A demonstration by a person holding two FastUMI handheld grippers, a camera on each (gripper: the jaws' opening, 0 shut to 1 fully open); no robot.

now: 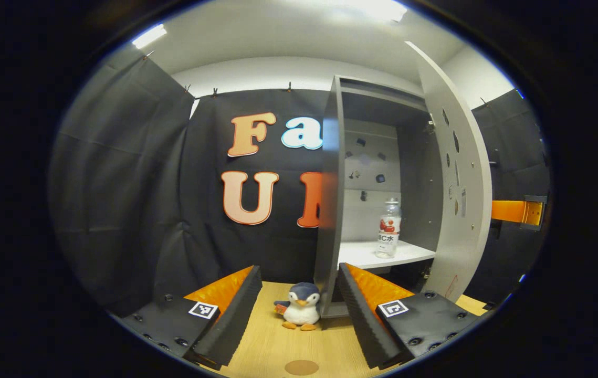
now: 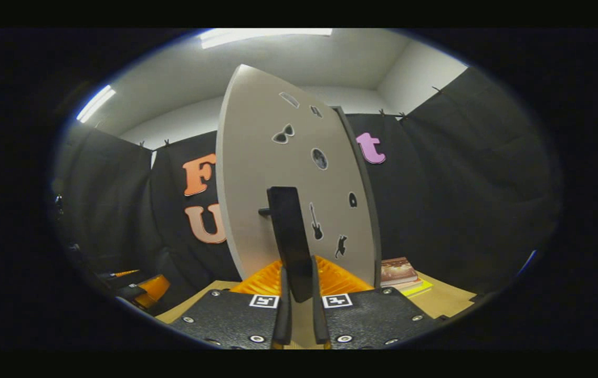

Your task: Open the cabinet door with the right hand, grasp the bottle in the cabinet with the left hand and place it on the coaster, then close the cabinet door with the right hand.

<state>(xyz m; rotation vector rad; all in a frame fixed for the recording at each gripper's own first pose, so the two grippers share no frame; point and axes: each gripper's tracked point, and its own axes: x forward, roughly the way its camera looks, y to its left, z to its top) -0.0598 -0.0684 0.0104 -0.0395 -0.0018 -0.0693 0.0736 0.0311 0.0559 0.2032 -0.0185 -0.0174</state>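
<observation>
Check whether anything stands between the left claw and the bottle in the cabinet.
Nothing visible blocks it: the cabinet door is swung open, the bottle stands alone on the shelf, and the left claw is open.

Grey cabinet point(image 1: 333, 210), white shelf point(image 1: 367, 254). Clear bottle point(image 1: 388, 228), red-white label. Grey door point(image 2: 256, 173) with black cut-out shapes, black handle point(image 2: 291, 241). Grippers black with orange ribbed insides, 2 black-white square tags each. Penguin point(image 1: 300, 307) blue-white, orange beak. Brown coaster point(image 1: 301, 367) on light wood table point(image 1: 267, 341).
</observation>
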